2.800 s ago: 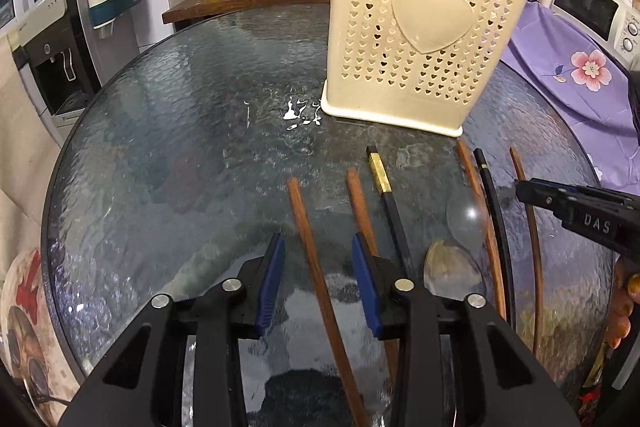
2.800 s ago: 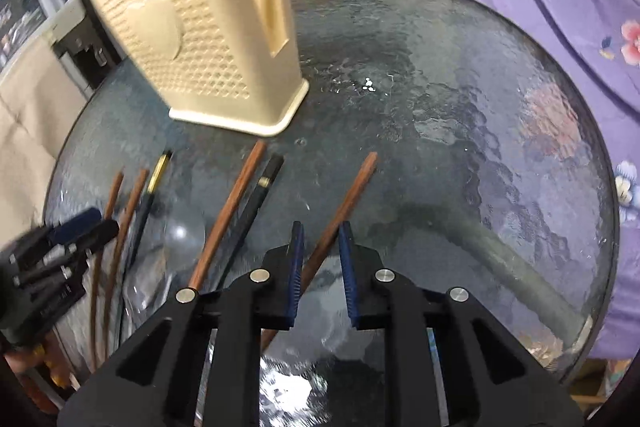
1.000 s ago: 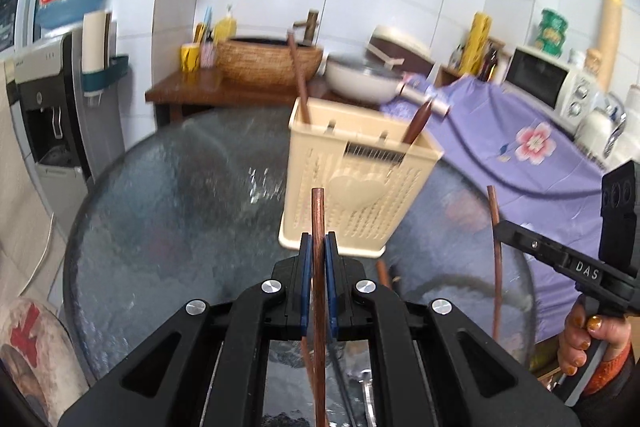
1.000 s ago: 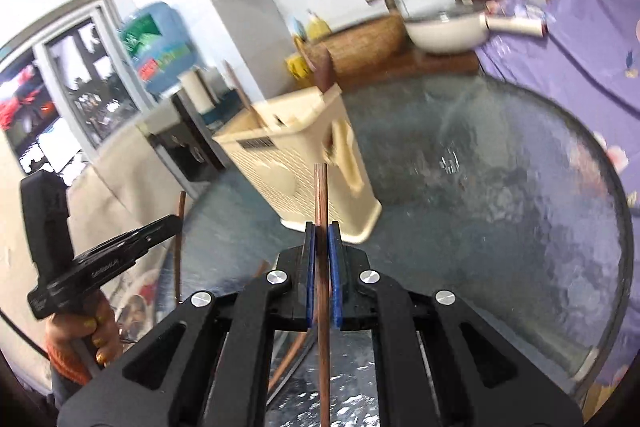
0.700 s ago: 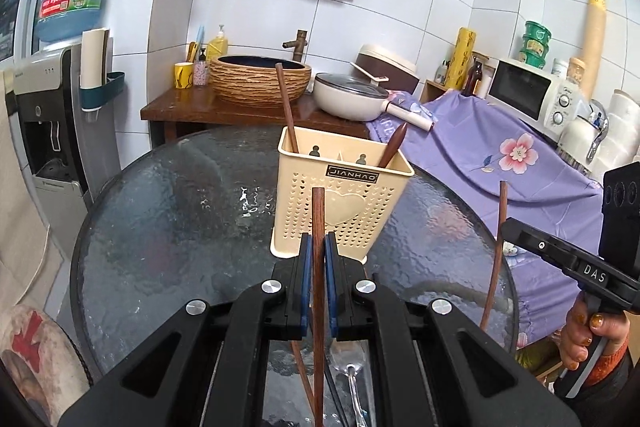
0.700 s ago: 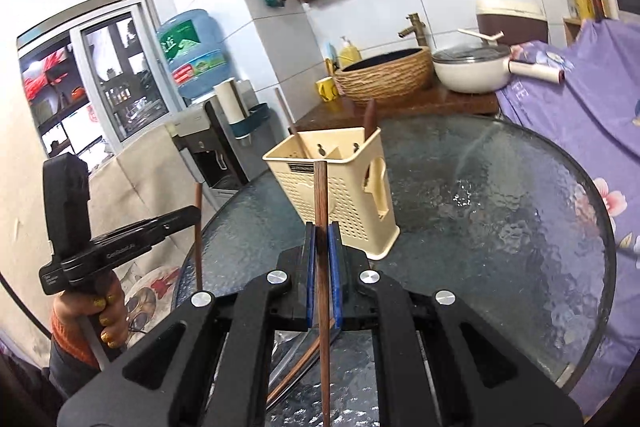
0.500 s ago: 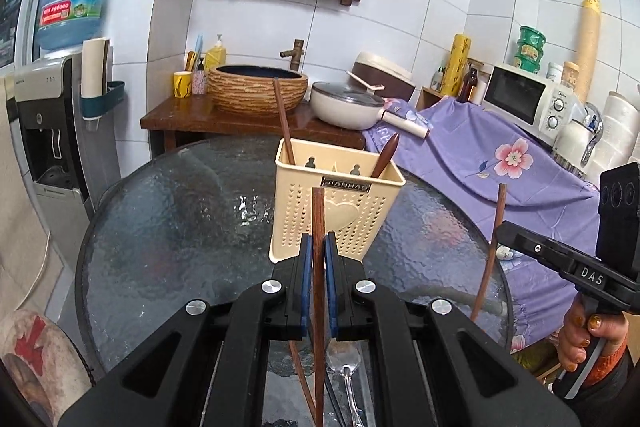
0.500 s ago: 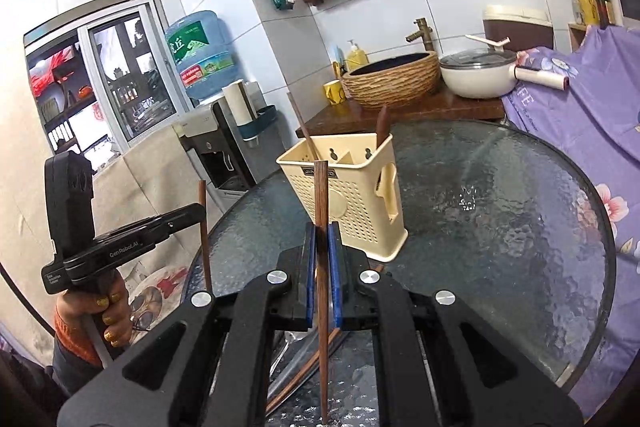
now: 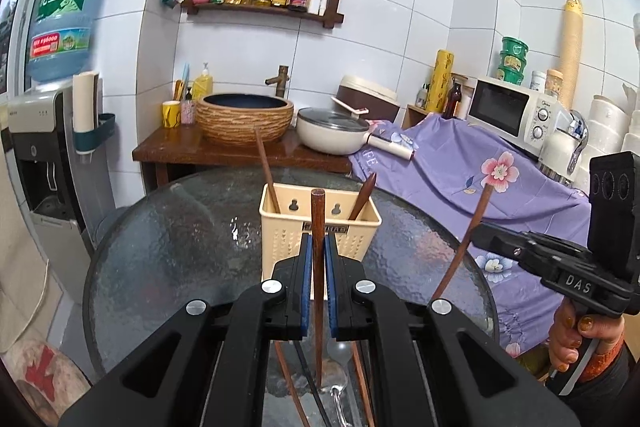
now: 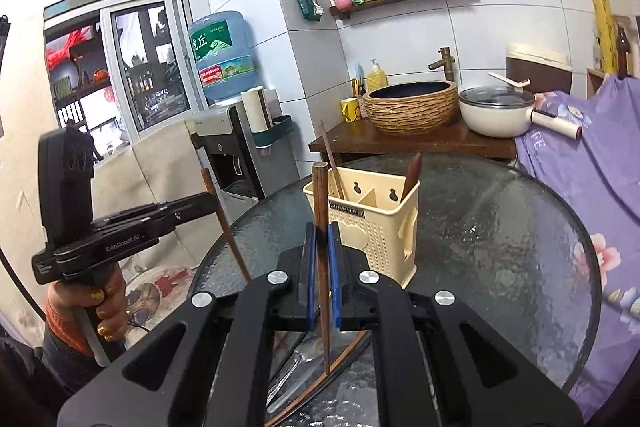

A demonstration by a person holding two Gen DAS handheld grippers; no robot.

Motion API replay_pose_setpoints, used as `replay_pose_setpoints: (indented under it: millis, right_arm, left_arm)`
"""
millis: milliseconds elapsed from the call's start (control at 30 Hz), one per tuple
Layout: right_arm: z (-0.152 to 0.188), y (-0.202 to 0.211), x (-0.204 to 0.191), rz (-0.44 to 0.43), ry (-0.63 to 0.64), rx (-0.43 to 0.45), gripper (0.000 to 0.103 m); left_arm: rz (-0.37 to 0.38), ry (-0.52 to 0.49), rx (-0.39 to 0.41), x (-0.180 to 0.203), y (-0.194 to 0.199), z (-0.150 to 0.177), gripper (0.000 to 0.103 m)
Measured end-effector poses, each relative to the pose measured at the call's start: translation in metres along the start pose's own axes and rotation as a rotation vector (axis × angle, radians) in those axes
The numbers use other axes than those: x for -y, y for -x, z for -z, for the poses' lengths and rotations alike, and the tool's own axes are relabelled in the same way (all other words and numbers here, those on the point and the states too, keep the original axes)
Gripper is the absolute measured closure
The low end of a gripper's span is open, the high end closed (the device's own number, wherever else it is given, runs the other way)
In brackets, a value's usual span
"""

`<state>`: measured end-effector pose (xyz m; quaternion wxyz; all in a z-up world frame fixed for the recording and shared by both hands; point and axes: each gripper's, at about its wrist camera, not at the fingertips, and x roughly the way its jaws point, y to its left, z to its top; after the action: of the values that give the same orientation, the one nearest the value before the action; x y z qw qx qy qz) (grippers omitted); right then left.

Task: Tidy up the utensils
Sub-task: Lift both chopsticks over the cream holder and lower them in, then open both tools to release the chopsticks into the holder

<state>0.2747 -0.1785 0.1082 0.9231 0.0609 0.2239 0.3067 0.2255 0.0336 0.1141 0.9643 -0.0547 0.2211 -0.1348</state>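
Observation:
My left gripper is shut on a brown wooden chopstick, held upright above the round glass table. My right gripper is shut on a second brown chopstick, also upright. Behind both stands the cream perforated utensil holder. It holds a chopstick and a wooden handle. Each wrist view shows the other gripper from the side: the right gripper with its tilted chopstick, the left gripper with its chopstick.
A metal spoon, a black chopstick and more brown chopsticks lie on the glass under the grippers. Behind the table stand a wooden counter with a basin and a pan. A water dispenser stands left, purple cloth right.
Both grippers have risen with their chopsticks still clamped. The holder now sits lower and farther off in both views, and its open top shows.

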Motion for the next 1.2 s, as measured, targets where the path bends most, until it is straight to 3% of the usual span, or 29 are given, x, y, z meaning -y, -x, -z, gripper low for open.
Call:
replay_pose_setpoints:
  millis: [333, 533, 700, 867, 1200]
  right_arm:
    - [-0.049, -0.015, -0.003, 0.01, 0.008, 0.012, 0.096]
    - [-0.11, -0.011, -0.007, 0.005, 0.008, 0.079, 0.096]
    - [-0.164, -0.019, -0.013, 0.079, 0.047, 0.151, 0.096]
    - [-0.168, -0.048, -0.001, 0.149, 0.037, 0.162, 0.096]
    - [-0.106, -0.108, 0.035, 0.178, -0.053, 0.046, 0.096]
  left_arm:
    - [0.007, -0.019, 0.031, 0.004, -0.012, -0.055, 0.097]
    - [-0.009, -0.029, 0.116, 0.01, -0.003, -0.122, 0.097]
    - [-0.078, -0.024, 0.177, 0.012, -0.013, -0.171, 0.097]
    - [-0.132, -0.011, 0.156, 0.009, -0.046, -0.169, 0.097]
    - [-0.148, 0.045, -0.004, -0.015, -0.12, -0.101, 0.097]
